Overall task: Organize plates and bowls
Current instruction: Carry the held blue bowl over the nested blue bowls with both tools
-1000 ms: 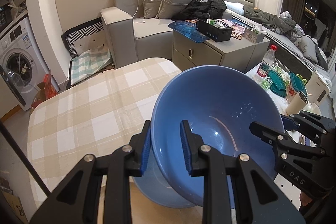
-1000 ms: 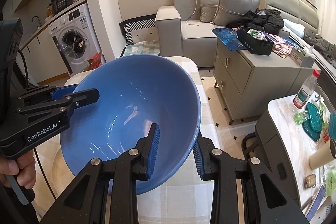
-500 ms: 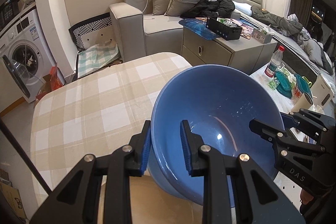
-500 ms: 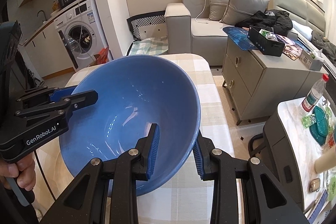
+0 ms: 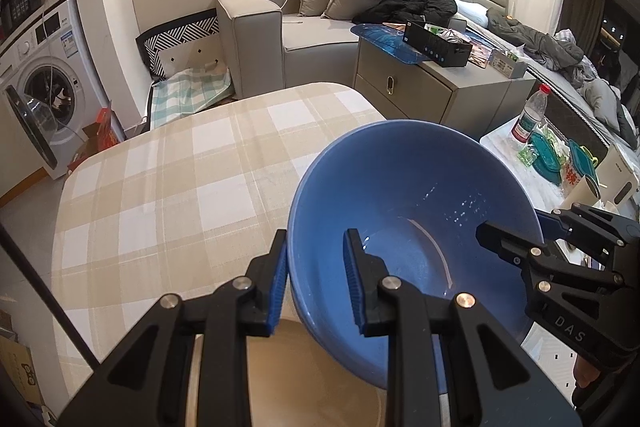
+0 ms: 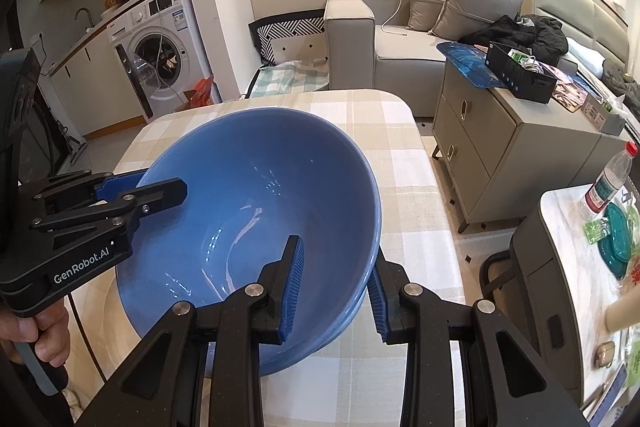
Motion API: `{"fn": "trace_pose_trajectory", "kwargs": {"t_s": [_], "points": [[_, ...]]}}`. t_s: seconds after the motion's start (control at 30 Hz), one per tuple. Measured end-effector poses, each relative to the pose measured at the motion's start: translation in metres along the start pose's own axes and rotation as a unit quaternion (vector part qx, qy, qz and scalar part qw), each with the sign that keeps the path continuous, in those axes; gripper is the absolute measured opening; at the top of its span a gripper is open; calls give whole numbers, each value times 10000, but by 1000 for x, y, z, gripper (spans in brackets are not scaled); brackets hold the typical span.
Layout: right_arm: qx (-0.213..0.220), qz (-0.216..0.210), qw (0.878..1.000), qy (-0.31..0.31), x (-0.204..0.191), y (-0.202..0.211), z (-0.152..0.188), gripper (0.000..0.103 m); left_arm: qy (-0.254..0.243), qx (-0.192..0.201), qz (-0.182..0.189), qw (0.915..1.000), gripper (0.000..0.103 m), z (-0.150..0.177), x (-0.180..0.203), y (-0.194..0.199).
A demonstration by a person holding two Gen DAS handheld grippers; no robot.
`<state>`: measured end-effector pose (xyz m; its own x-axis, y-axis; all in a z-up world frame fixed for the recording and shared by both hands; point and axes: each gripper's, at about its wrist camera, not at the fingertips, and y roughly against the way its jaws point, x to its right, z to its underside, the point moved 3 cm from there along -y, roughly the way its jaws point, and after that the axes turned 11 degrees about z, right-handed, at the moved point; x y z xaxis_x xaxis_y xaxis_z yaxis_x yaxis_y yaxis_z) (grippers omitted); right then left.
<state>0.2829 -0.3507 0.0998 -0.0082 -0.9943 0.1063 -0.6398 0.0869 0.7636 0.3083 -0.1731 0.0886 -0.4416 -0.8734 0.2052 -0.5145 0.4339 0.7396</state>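
A large blue bowl (image 5: 400,187) (image 6: 260,167) hangs tilted over the checked tablecloth (image 5: 180,187), held by both grippers at opposite rims. My left gripper (image 5: 316,239) is shut on the near-left rim, one pad inside and one outside; in the right wrist view the left gripper (image 6: 148,187) shows at the left. My right gripper (image 6: 336,251) is shut on the opposite rim, and the right gripper (image 5: 516,227) shows at the right in the left wrist view. Just beneath, the rim of a second blue bowl (image 6: 348,311) peeks out.
A beige round surface (image 5: 288,367) lies under the bowls. Beyond the table stand a grey sofa (image 5: 312,39), a low cabinet (image 6: 500,147) and a washing machine (image 6: 160,59). A side table (image 5: 536,163) with a bottle and teal lids sits at the right.
Both grippers have sunk together with the blue bowl toward the table and the bowl below. Their grips on the rim are unchanged.
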Motion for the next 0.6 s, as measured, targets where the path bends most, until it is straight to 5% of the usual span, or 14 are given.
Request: {"fn": "trace_pose_trajectory", "kwargs": {"t_s": [0.6], "points": [[-151, 18, 9999, 49, 2, -17, 8, 31, 48, -126, 5, 9999, 25, 7, -5, -17]]}}
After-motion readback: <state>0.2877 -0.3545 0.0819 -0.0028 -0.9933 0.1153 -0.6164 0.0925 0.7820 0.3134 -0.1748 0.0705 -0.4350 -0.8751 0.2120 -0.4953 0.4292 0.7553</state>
